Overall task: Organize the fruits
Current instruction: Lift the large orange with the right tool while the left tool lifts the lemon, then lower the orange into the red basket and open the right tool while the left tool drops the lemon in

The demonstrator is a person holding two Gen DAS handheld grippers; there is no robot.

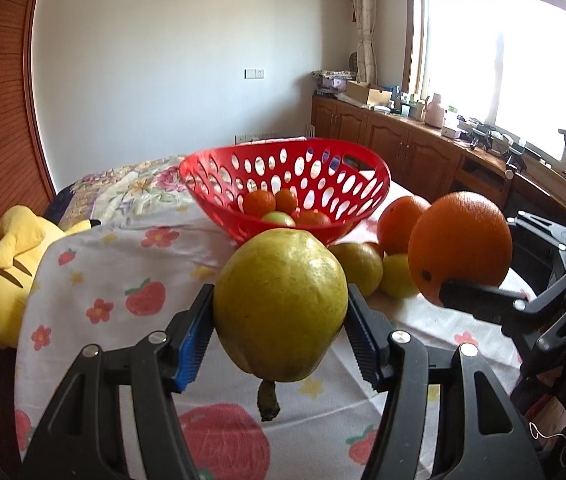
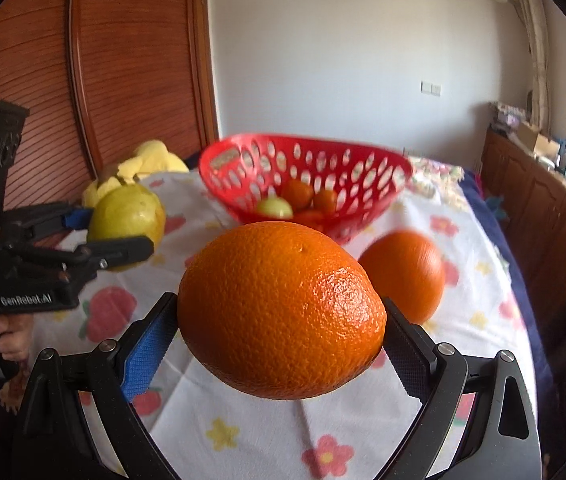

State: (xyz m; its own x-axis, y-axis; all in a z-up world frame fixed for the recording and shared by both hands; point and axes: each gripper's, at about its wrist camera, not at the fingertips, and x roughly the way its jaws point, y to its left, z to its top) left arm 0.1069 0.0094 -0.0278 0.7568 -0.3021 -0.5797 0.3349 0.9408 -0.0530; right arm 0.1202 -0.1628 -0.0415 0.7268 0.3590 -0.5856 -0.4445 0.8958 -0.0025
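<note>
While your left tongs (image 1: 281,320) stand clamped on the pear (image 1: 281,308), blue ribbed pads pressing its flanks, your right tongs (image 2: 282,322) are likewise clamped on the large orange (image 2: 282,310), one pad at each end of its wide axis. Both fruits hang clear of the cloth, and the red basket (image 1: 347,184) lies straight ahead of each pair, beyond the held fruit and a little higher in each view. That is the relation the coming move appears to turn on: forward, over the near rim, then down. Neither hand looks clearly nearer; in the left view the right tongs sit to the right of the basket, and in the right view the left tongs (image 2: 119,240) sit to its left. The pear hangs with its long axis roughly upright, stem end down, skin yellow-green, smooth and faintly speckled. The orange is pebbled, glossy and slightly oval. The basket is hard plastic, a flared bowl pierced with oval holes, tilted on the soft bedding, and it already holds small orange fruits and a green one. Loose on the cloth remain a second orange (image 2: 405,276) just right of the basket and two yellow-green fruits (image 1: 363,266) near it. The bed (image 1: 95,280) is covered with a white sheet printed with strawberries and flowers, soft and rumpled. A yellow plush toy (image 1: 11,264) lies at its far left edge.
</note>
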